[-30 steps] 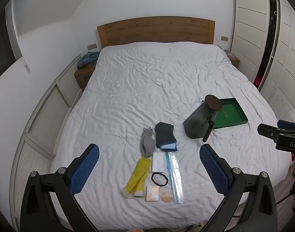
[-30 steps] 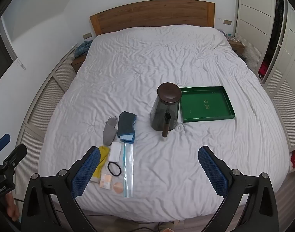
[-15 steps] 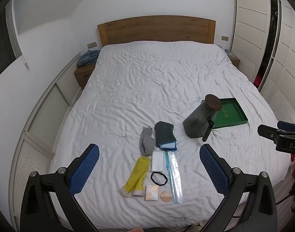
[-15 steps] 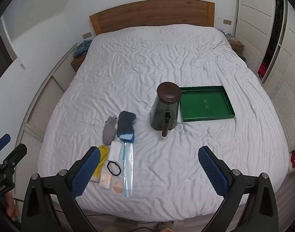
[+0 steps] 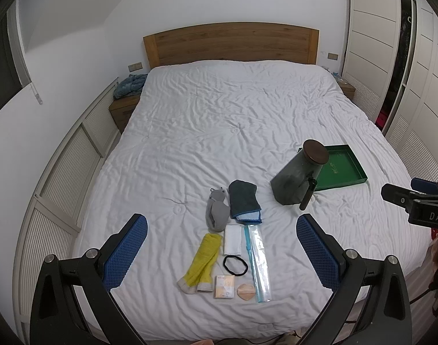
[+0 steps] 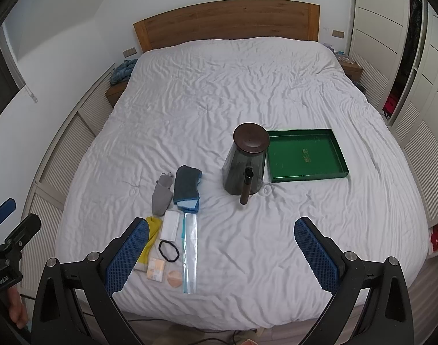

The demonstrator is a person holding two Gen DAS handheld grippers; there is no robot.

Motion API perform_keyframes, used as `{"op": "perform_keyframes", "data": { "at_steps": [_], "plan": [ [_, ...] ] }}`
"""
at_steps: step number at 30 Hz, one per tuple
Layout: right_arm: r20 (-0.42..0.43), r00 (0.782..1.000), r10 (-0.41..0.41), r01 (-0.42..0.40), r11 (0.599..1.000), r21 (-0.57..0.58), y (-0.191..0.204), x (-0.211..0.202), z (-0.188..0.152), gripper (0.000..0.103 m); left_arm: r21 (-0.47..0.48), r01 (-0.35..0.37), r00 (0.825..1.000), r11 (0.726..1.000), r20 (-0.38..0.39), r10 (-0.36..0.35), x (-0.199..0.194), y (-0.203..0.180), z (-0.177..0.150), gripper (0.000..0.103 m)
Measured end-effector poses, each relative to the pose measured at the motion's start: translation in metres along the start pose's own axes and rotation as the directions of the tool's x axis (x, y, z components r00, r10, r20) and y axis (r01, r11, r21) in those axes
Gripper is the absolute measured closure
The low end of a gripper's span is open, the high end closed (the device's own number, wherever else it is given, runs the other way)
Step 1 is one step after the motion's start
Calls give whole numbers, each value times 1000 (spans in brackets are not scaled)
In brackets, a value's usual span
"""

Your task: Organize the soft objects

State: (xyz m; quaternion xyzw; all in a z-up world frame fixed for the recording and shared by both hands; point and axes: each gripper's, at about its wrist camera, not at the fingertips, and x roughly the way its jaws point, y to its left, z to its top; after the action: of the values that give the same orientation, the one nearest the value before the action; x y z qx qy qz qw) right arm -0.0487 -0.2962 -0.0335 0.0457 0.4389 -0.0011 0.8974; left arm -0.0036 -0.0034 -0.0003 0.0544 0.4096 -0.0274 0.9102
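- Barely any shift since a second ago: both views raised a touch, objects unmoved.
- Left gripper and right gripper above the bed's near edge, jaws wide apart, empty.
- Soft things in a cluster near the foot: grey sock, folded dark towel, yellow sock, black hair tie.
- Dark lidded container touching green tray, right of the cluster.

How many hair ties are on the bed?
1. The black hair tie lies near the bed's foot, between the yellow cloth and the clear plastic bag. None seems hidden.
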Motion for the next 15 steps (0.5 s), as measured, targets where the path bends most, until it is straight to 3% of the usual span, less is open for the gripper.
{"op": "perform_keyframes", "data": {
  "at_steps": [15],
  "plan": [
    [0, 1000, -2, 2, 1000, -1, 0, 1, 1, 0, 0, 1, 1000, 1000, -3, -1, 1, -1, -1, 1]
  ]
}}
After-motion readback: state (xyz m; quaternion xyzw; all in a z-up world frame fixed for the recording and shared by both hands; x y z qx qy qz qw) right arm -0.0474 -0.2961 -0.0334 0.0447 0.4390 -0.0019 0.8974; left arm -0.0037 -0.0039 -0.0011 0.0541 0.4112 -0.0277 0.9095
